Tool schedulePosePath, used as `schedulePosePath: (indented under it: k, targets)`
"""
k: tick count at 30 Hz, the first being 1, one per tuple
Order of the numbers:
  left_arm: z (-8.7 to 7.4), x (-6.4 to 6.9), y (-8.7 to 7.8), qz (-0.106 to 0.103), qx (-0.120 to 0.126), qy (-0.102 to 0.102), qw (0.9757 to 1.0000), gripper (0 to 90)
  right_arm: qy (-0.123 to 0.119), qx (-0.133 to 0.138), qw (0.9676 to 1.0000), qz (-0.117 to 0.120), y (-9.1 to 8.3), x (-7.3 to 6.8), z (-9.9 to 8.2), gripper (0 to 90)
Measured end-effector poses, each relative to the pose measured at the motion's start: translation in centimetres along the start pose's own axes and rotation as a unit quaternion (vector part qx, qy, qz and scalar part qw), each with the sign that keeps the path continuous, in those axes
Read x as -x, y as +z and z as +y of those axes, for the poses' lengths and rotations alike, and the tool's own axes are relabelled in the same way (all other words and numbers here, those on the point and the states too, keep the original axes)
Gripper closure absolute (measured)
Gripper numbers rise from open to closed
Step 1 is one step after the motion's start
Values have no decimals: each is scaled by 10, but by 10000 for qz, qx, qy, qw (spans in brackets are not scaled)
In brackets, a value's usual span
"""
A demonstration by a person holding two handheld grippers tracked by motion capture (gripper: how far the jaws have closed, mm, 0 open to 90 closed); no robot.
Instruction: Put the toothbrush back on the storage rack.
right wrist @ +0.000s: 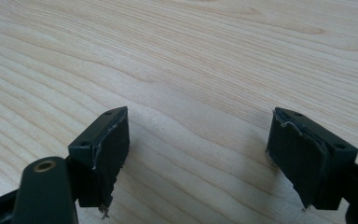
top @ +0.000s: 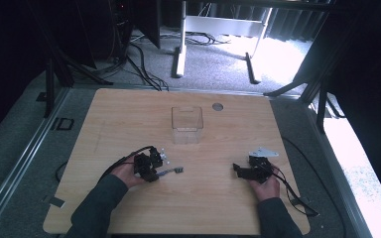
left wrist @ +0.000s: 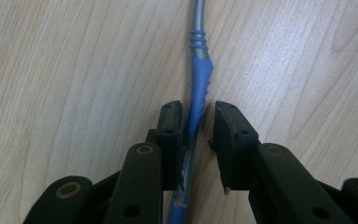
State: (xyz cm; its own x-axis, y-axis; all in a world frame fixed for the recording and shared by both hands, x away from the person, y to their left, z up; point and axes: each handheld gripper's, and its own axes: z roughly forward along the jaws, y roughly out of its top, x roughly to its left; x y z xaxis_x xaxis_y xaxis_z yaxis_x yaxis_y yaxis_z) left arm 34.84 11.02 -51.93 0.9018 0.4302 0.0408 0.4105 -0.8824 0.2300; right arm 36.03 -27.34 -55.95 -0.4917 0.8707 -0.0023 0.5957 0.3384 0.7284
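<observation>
Already the blue-handled tool (left wrist: 199, 86) lies on the tabletop (top: 218, 198) between the narrowed left tongs (left wrist: 199, 122), its length along them, one pad touching; right tongs (right wrist: 200, 154) gape, well apart

Blue-handled metal tool (left wrist: 199, 81), perhaps a wrench, flat on table (top: 129, 119)

There are two grippers: the left gripper (top: 155, 166) and the right gripper (top: 243, 171). There are two hands, the left hand (top: 125, 173) and the right hand (top: 267, 187). One tool with a blue handle (left wrist: 198, 88) lies between the left gripper's jaws. One clear box (top: 187, 124) sits past both grippers. One wooden table (top: 213, 198) is under them. One small round grey spot (top: 218, 106) lies past the right gripper.
</observation>
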Motion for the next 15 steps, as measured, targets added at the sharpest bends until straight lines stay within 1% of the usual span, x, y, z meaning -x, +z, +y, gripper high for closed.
schedulePosePath:
  k: [6,7,11,15]
  targets:
    - [4,-1,0,-48,-165,-14,9999,727,-2,1,10000,2,0,0,0,206]
    - [5,-2,0,-92,-201,-24,9998,727,-4,1,10000,3,0,0,0,206]
    - [7,-5,1,-180,-247,-60,9995,725,-6,1,10000,3,0,0,0,206]
    - [9,-6,1,-224,-318,-61,9992,725,-8,-1,10000,3,0,0,0,206]
